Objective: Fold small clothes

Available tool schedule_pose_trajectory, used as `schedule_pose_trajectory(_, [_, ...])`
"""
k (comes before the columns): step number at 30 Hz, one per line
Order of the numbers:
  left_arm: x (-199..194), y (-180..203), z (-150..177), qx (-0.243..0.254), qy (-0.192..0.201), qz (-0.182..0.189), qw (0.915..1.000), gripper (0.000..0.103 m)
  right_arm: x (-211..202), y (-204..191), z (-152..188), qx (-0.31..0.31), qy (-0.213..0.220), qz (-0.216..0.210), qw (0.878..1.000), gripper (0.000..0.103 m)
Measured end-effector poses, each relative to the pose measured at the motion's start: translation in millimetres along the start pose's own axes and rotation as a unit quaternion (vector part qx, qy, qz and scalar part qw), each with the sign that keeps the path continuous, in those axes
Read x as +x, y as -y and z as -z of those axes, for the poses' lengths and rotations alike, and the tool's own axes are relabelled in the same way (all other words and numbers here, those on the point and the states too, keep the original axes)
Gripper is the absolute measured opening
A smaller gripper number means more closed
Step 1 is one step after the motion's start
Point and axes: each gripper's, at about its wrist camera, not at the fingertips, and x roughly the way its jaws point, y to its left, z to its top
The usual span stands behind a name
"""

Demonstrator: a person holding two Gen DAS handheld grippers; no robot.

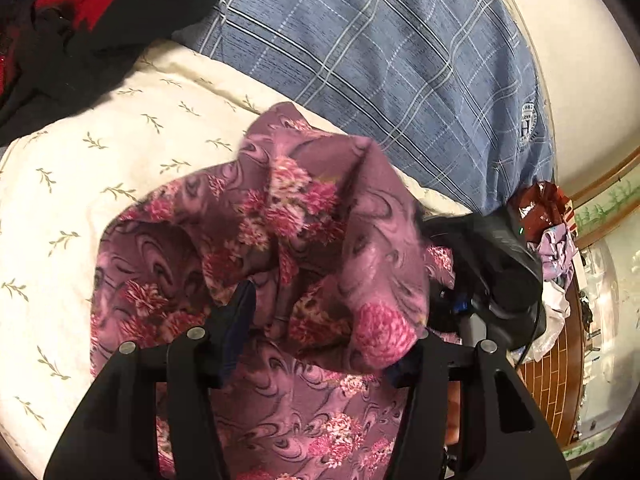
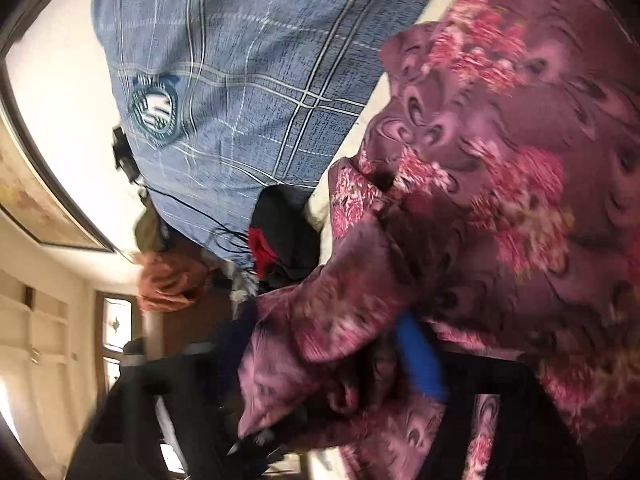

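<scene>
A small purple garment [image 1: 280,232] with pink flowers lies bunched on a cream leaf-print sheet [image 1: 100,160]. My left gripper [image 1: 316,332] stands wide over it, cloth heaped between and over its fingers; no pinch shows. The right gripper's black body [image 1: 492,264] sits at the garment's right edge. In the blurred right wrist view the garment [image 2: 500,160] fills the right side, and my right gripper [image 2: 340,344] has a fold of it between a dark finger and a blue pad [image 2: 420,360].
A blue checked shirt [image 1: 400,60] lies spread behind the garment, also in the right wrist view [image 2: 240,80]. Black and red clothing [image 1: 80,20] is piled at the far left. More clothes [image 1: 552,240] sit at the bed's right edge, above a wooden floor [image 1: 556,380].
</scene>
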Motion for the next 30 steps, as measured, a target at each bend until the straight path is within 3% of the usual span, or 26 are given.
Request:
schedule_pose_trajectory(1, [-2.1, -0.6, 0.5, 0.001, 0.001, -0.002, 1.0, 0.053, -2.6, -6.8, -2.7, -0.022, 0.004, 0.015, 1.0, 0.005])
schedule_pose_trajectory(5, [-11.1, -9.4, 4.6, -0.003, 0.006, 0.0, 1.0, 0.07, -62.4, -23.9, -10.3, -0.084, 0.09, 0.026, 0.992, 0.006])
schedule_pose_trajectory(8, [-9.5, -16.3, 5.4, -0.016, 0.01, -0.011, 0.9998, 0.07, -139.3, -7.0, -18.6, -0.09, 0.175, 0.069, 0.978, 0.006])
schedule_pose_trajectory(11, [3.8, -25.6, 5.6, -0.053, -0.006, 0.012, 0.9985, 0.07, -208.9, 25.2, -22.3, -0.064, 0.236, 0.108, 0.964, 0.006])
schedule_pose_trajectory(14, [24.9, -29.4, 5.2, -0.096, -0.03, 0.05, 0.9937, 0.07, -244.9, 50.0, -21.2, -0.041, 0.252, 0.128, 0.958, 0.006])
schedule_pose_trajectory(17, [41.2, -25.1, 4.9, -0.118, -0.043, 0.079, 0.9889, 0.07, -250.0, 57.6, -21.6, -0.043, 0.246, 0.128, 0.96, 0.006])
schedule_pose_trajectory(22, [58.8, -26.3, -11.5, -0.166, -0.022, 0.096, 0.9811, 0.068, -241.3, 50.1, -22.2, -0.051, 0.246, 0.113, 0.961, 0.006])
schedule_pose_trajectory(23, [57.3, -27.5, -19.8, -0.171, -0.004, 0.092, 0.9811, 0.053, -240.4, 49.5, -25.2, -0.045, 0.249, 0.106, 0.962, 0.006])
schedule_pose_trajectory(24, [54.0, -27.9, -28.2, -0.169, 0.01, 0.087, 0.9817, 0.022, -239.5, 48.4, -28.7, -0.041, 0.25, 0.101, 0.962, 0.006])
schedule_pose_trajectory(25, [49.0, -27.9, -37.2, -0.167, 0.022, 0.085, 0.9821, 0.011, -236.1, 44.0, -34.5, -0.038, 0.249, 0.097, 0.963, 0.006])
schedule_pose_trajectory(28, [18.4, -30.1, -58.7, -0.17, 0.081, 0.084, 0.9785, 0.01, -225.1, 7.9, -56.9, -0.058, 0.248, 0.068, 0.965, 0.006])
schedule_pose_trajectory(30, [-11.0, -27.9, -69.2, -0.157, 0.131, 0.079, 0.9756, 0.01, -229.5, -27.5, -65.4, -0.094, 0.271, 0.03, 0.958, 0.006])
